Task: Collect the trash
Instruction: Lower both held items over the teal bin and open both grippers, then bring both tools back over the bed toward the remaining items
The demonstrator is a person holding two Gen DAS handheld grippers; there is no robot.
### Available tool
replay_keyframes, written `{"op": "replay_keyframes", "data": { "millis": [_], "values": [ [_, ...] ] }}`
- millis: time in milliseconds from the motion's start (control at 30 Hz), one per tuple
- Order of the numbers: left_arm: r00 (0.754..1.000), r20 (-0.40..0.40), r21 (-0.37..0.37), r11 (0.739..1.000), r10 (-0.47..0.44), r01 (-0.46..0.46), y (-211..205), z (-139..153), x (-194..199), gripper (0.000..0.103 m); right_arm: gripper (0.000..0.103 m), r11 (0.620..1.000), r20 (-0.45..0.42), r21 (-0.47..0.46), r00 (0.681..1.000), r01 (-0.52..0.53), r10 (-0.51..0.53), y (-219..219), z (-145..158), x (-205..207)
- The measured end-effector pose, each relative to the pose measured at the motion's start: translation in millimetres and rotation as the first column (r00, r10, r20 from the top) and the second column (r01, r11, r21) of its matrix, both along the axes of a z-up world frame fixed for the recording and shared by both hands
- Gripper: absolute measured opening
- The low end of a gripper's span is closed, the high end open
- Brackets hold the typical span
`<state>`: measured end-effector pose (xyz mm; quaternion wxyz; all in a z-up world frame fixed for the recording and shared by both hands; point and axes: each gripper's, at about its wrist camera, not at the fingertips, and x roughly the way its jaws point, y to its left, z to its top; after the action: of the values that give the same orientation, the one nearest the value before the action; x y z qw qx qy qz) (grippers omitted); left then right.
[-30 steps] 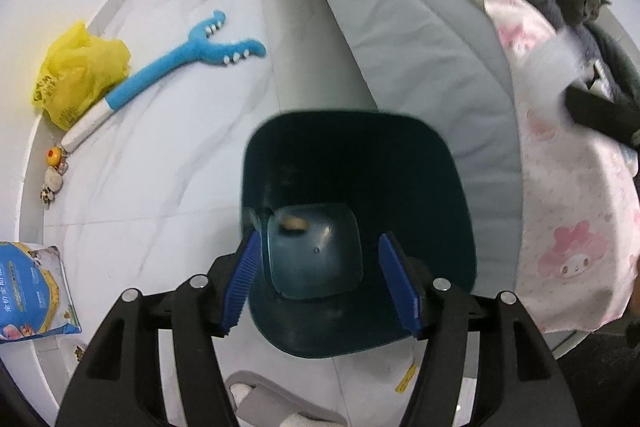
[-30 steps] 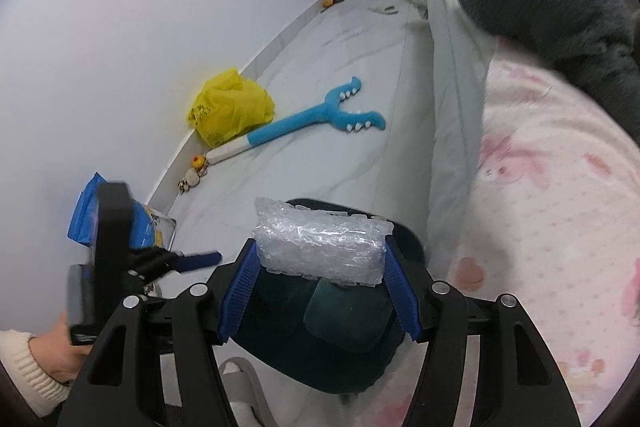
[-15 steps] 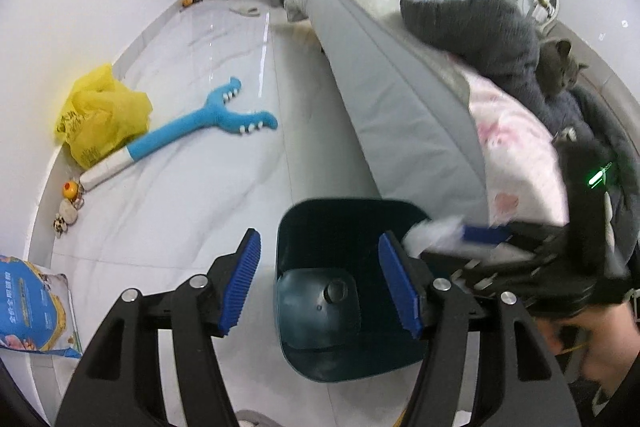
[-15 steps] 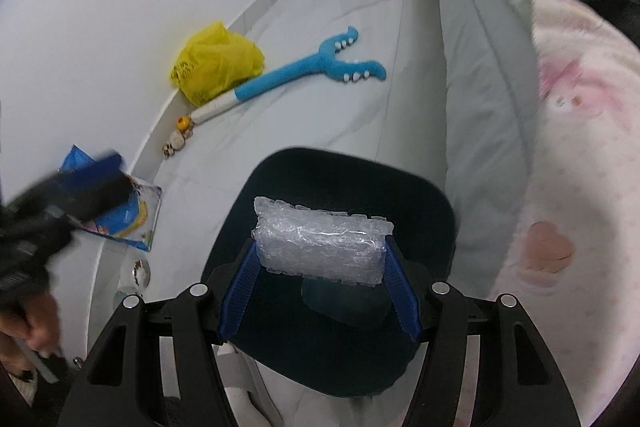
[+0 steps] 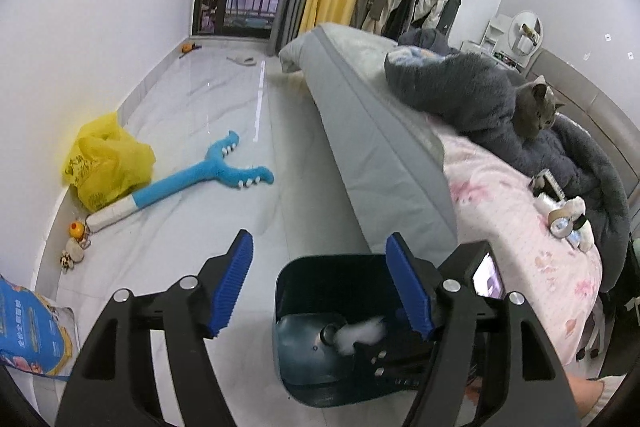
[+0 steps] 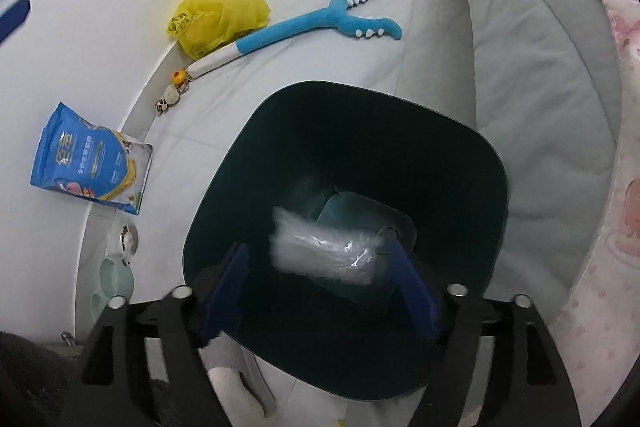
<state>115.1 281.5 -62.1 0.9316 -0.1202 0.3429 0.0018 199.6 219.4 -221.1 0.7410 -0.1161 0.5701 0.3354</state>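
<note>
A dark teal bin point(image 6: 360, 95) stands on the floor beside the bed. My right gripper point(image 6: 316, 249) hangs over its mouth with its jaws opening. A blurred wad of clear bubble wrap point(image 6: 324, 255) lies between the fingers, clear of the left pad and just at the right one. In the left wrist view the bin point(image 5: 296, 291) is low in the middle, and the right gripper's black body shows over it with the white wrap point(image 5: 360, 333). My left gripper point(image 5: 320, 287) is raised above the floor, its jaws opening with nothing between them.
On the floor by the wall lie a yellow plastic bag point(image 5: 104, 167), a blue plush toy point(image 5: 208, 175), small toys point(image 5: 76, 247) and a blue pet food bag point(image 6: 88, 159). A bed with a pink sheet point(image 5: 520, 227) runs along the right; a grey cat point(image 5: 536, 111) and tape rolls point(image 5: 560, 219) are on it.
The left gripper has risen and tilted up away from the bin, and its jaws have spread. The right gripper has come down over the bin and its jaws have widened off the wrap.
</note>
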Motion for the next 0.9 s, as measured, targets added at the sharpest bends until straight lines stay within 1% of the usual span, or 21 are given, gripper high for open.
{"op": "replay_keyframes", "data": {
  "millis": [133,333,433,533,733,900],
  "values": [
    [1.000,0.030,0.010,1.000,-0.003,0.002,-4.7,9.7,0.0,0.076,0.082,1.000,0.012,0.016,1.000,-0.001,0.001,-3.0,10.0,-0.9],
    [0.998,0.056,0.001,1.000,-0.013,0.013,-15.5,18.8,5.1,0.080,0.085,0.998,0.061,0.069,0.998,-0.007,0.003,-15.6,40.7,-1.8],
    [0.998,0.066,0.027,1.000,-0.019,0.017,-26.9,22.9,9.0,0.083,0.085,0.992,0.079,0.124,0.997,-0.004,-0.005,-25.7,56.3,-0.1],
    [0.997,0.077,0.044,0.999,-0.031,0.027,-37.6,26.2,12.0,0.086,0.086,0.986,0.122,0.167,0.992,-0.010,-0.010,-37.4,77.6,1.1],
    [0.995,0.086,0.053,0.997,-0.056,0.052,-57.7,30.5,17.3,0.088,0.088,0.981,0.220,0.196,0.975,-0.004,-0.040,-64.9,113.4,5.9],
    [0.993,0.101,0.052,0.997,-0.067,0.062,-72.8,36.3,21.8,0.090,0.088,0.978,0.268,0.208,0.961,0.017,-0.074,-90.6,127.7,12.0]
  ]
}}
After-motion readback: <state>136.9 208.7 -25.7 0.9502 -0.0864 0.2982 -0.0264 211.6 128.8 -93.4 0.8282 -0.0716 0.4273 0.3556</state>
